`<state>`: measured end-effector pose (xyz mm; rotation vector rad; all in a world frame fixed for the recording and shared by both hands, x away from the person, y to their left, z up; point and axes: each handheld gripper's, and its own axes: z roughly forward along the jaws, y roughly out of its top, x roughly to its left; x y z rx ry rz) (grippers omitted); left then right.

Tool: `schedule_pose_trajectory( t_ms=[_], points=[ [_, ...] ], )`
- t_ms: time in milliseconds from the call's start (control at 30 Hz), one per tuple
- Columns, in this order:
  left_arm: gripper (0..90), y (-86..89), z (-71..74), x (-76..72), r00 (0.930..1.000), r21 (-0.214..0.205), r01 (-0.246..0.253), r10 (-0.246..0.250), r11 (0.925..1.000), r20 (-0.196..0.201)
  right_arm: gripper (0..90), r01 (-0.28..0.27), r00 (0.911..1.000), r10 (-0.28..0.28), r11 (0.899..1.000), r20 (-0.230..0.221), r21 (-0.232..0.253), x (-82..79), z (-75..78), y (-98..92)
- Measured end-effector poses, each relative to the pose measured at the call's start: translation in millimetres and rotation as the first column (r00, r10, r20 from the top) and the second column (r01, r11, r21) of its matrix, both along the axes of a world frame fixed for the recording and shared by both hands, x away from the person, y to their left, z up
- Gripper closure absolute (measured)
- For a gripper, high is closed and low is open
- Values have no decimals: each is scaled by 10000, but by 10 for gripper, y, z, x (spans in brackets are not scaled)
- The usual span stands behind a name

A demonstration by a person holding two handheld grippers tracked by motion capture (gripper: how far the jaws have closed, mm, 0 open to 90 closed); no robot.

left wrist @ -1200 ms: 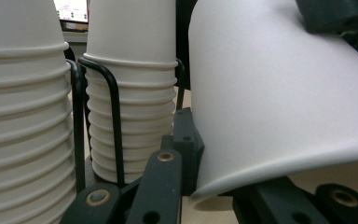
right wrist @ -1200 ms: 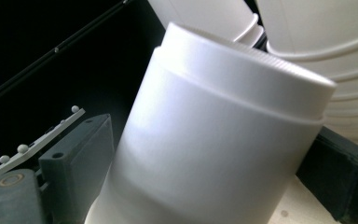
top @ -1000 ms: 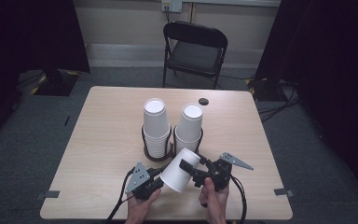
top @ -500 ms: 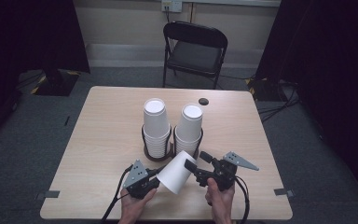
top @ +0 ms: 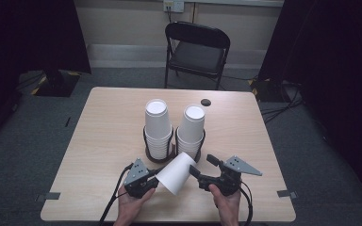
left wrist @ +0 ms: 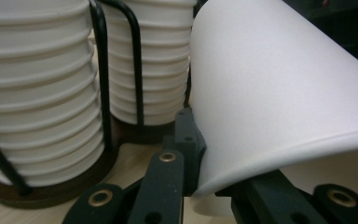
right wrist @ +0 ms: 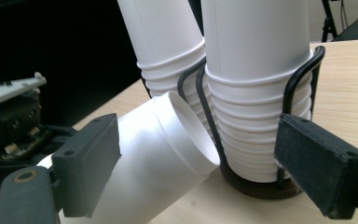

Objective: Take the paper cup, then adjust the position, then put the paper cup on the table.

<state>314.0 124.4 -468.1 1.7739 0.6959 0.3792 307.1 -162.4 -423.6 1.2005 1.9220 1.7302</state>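
A tilted cup (top: 174, 173) is clamped at its rim by the left gripper (top: 147, 181). The right gripper (top: 200, 165) is held with jaws apart beside the cup's base, near two stacks (top: 158, 127) in a rack (top: 147, 141).

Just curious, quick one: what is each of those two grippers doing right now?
Left gripper: shut on the rim of the loose paper cup, holding it tilted.
Right gripper: open, jaws apart, holding nothing.

Even overhead light, dark surroundings; close gripper views slightly soft.
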Motion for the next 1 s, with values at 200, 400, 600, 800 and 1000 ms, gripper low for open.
schedule_pose_trajectory(
  t_ms=[200, 400, 600, 800, 1000],
  points=[
    [851, 36, 26, 32, 9995, 602, -165, 182, 9981, -277, 180, -64, 10000, 68, 9981, 65, -606, -32, -28, 23],
    [851, 43, 41, 59, 9987, 794, 96, -56, 9968, -507, 142, -344, 9991, 364, 9956, 209, -869, -58, -46, 30],
    [852, 30, 67, 75, 9977, 1245, 314, -236, 9917, -638, 133, -876, 9952, 914, 9912, 344, -993, -86, -44, 26],
    [852, 25, 93, 92, 9964, 1655, 561, -445, 9846, -726, 137, -1055, 9927, 1130, 9831, 428, -1496, -106, -74, 20],
    [853, 11, 133, 124, 9933, 1965, 887, -719, 9765, -909, 133, -1347, 9865, 1498, 9720, 658, -1924, -148, -74, 13]
  ],
)
